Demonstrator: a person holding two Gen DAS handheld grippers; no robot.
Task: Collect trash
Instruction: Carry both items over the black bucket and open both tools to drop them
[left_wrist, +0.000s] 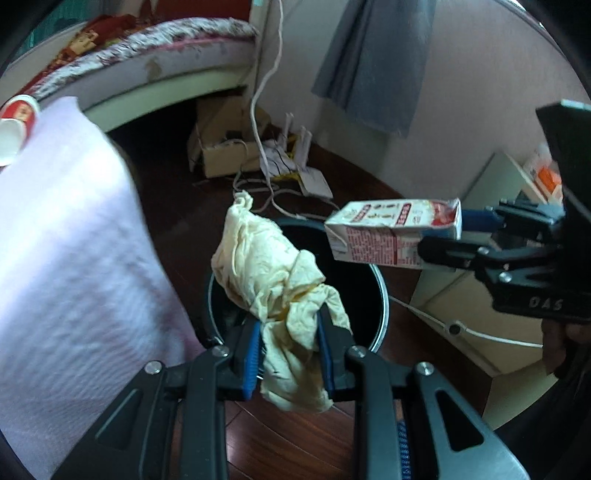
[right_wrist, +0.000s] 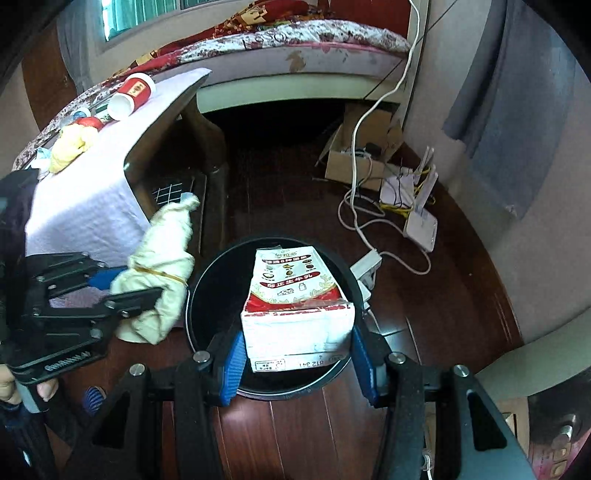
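My left gripper (left_wrist: 290, 343) is shut on a crumpled cream cloth (left_wrist: 273, 273), held over the near-left rim of a round black trash bin (left_wrist: 380, 295). The left gripper and the cloth (right_wrist: 159, 273) also show at the left of the right wrist view. My right gripper (right_wrist: 299, 350) is shut on a white-and-red milk carton (right_wrist: 295, 295), held flat above the open bin (right_wrist: 207, 273). The carton (left_wrist: 395, 232) and right gripper (left_wrist: 458, 236) show at the right of the left wrist view, over the bin's far rim.
A low table with a white cloth (right_wrist: 92, 206) stands left of the bin, bearing a red paper cup (right_wrist: 131, 96), a yellow wad (right_wrist: 70, 147) and small litter. A cardboard box (right_wrist: 354, 158), cables, a router (right_wrist: 421, 221) and a bed (right_wrist: 295, 55) lie beyond, on dark wood floor.
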